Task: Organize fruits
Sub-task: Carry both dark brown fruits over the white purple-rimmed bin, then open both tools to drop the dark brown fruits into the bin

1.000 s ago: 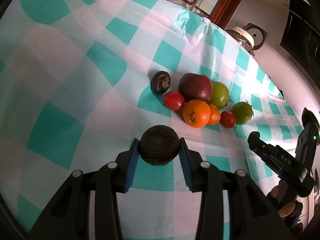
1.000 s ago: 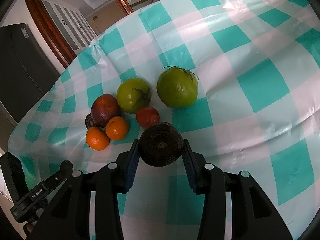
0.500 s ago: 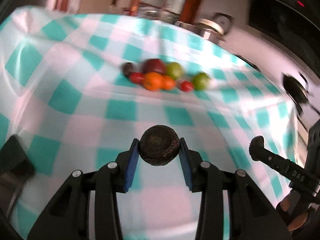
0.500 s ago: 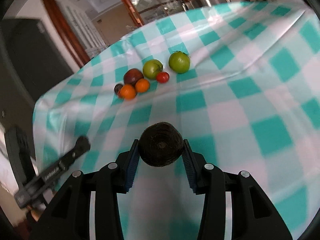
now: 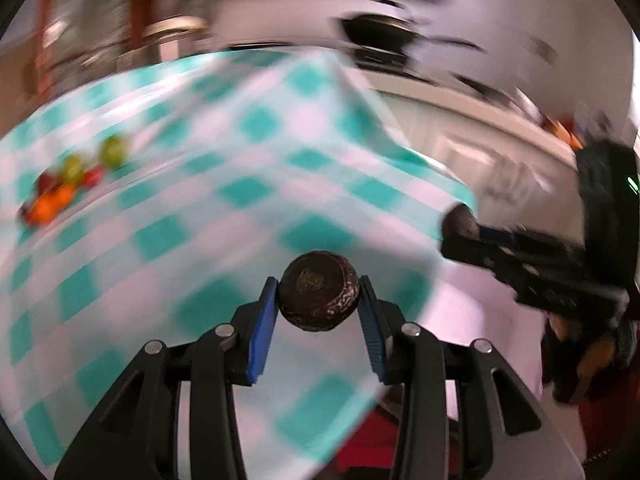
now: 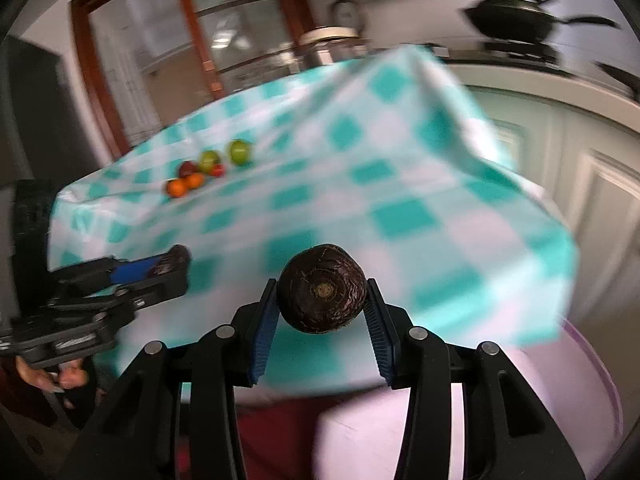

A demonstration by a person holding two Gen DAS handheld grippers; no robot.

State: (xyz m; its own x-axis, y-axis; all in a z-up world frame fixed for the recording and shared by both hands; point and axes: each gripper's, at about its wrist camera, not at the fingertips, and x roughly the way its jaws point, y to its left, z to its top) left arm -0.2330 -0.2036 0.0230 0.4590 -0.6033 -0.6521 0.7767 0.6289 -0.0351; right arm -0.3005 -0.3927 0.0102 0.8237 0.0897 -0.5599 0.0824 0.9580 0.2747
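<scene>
Dark wrinkled round fruit (image 5: 319,297)

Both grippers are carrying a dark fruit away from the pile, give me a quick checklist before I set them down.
1. Left gripper clamped on its dark fruit: ok.
2. Right gripper clamped on its dark fruit: ok.
3. Fruit pile left on the checked tablecloth, undisturbed: ok.
4. Grippers apart, not colliding: ok.
5. Drop-off container located: cannot tell; only a pale surface shows below the table edge.
6. View sharp enough to aim: not ok, blurred.
</scene>
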